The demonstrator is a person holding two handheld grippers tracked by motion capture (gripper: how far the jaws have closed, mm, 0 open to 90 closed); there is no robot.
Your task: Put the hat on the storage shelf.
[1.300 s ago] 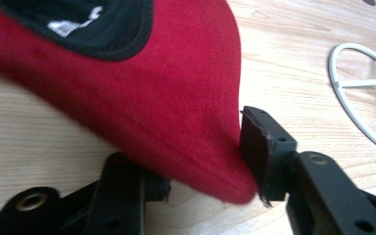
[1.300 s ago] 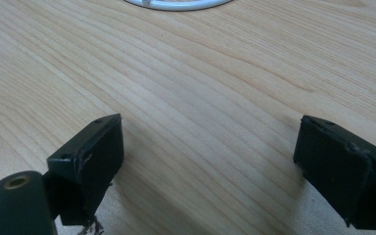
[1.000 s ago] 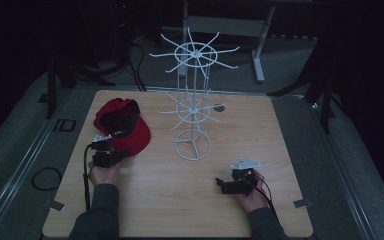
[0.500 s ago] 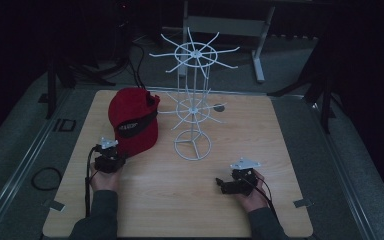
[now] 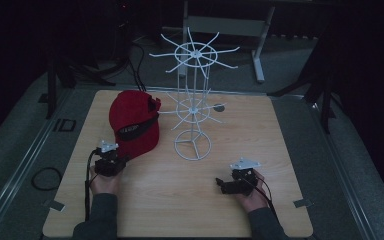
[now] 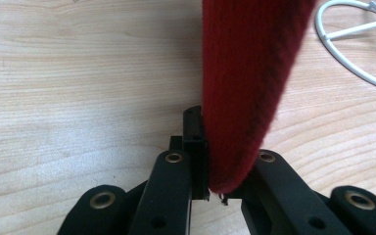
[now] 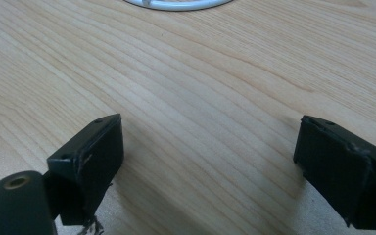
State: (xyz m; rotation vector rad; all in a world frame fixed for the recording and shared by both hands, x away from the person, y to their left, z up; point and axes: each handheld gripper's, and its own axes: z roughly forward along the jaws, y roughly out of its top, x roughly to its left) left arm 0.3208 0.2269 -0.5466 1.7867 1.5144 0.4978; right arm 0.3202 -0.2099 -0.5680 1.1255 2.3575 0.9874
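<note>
Worktop: pale wood board (image 5: 280,150) under dim light, with dark floor and cables around it.
Right hand: rests near the front right of the worktop, holding the right gripper (image 5: 223,186), which lies low and points left across the bare wood.
Right fingers: stand wide apart in the right gripper view, one pad (image 7: 94,156) at the left and the other at the right, with bare wood grain between them and nothing held.
Left hand: sits near the front left of the worktop, holding the left gripper (image 5: 121,159) with its cable trailing back toward the person's sleeve.
Left fingers: closed tight on the lower edge of the red cap (image 5: 134,124); in the left gripper view the red fabric (image 6: 247,78) rises from between the two black pads.
Cap: stands up from the worktop just beyond the left gripper, its dark band facing the camera, left of the wire stand.
Stand: white wire rack (image 5: 194,100) behind the middle of the worktop, with a ring base, a small spoked wheel halfway up and a larger one on top; its base ring (image 6: 352,44) lies just beside the cap.
Background: metal frame legs and black cables in shadow beyond the far edge.
</note>
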